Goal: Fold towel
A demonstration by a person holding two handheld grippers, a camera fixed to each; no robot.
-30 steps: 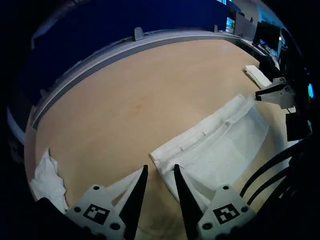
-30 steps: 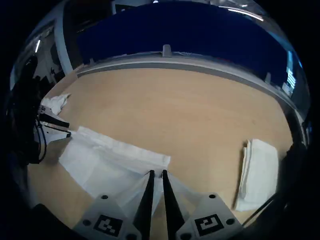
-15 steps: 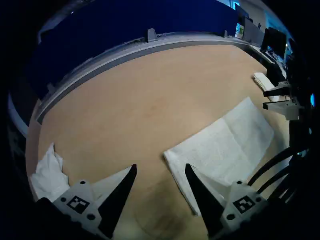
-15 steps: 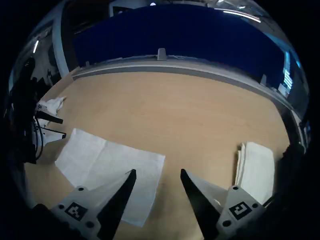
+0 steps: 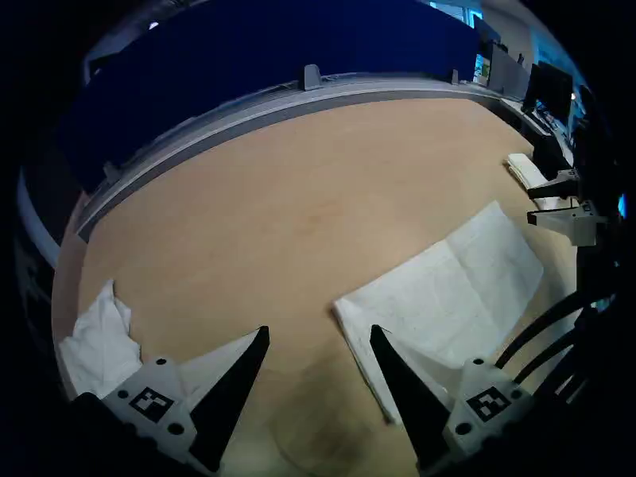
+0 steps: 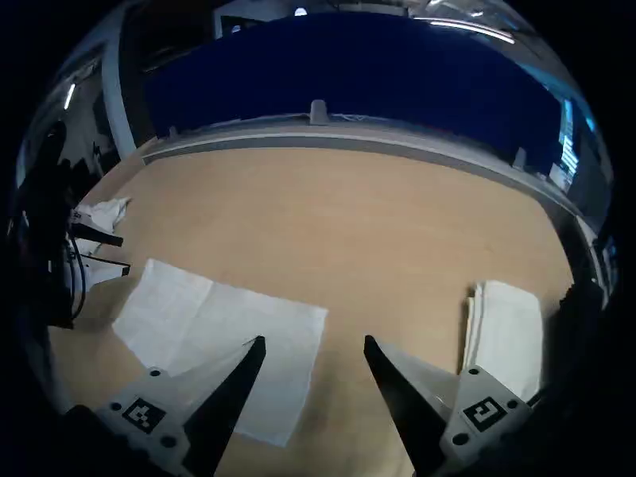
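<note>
A white towel (image 5: pixel 445 290) lies flat on the wooden table, folded once, with a crease line across it. In the right gripper view the same towel (image 6: pixel 222 334) spreads at the lower left. My left gripper (image 5: pixel 316 338) is open just above the towel's near left corner, nothing between its fingers. My right gripper (image 6: pixel 312 348) is open over the towel's right edge, also holding nothing. The other gripper appears at the edge of each view: the right gripper (image 5: pixel 564 208) beyond the towel's far end, the left gripper (image 6: pixel 99 253) by its left end.
A folded white towel (image 6: pixel 505 334) rests at the right, seen small as a folded towel (image 5: pixel 529 168) in the left gripper view. A crumpled white cloth (image 5: pixel 99 350) lies at the table's left, also the crumpled cloth (image 6: pixel 103 211). A grey rail (image 6: pixel 358 141) and blue partition (image 6: pixel 350 71) bound the far side.
Both grippers have let go of the towel and opened wide. The lifted layer has dropped, leaving the towel flat. Both grippers have drawn back slightly.
</note>
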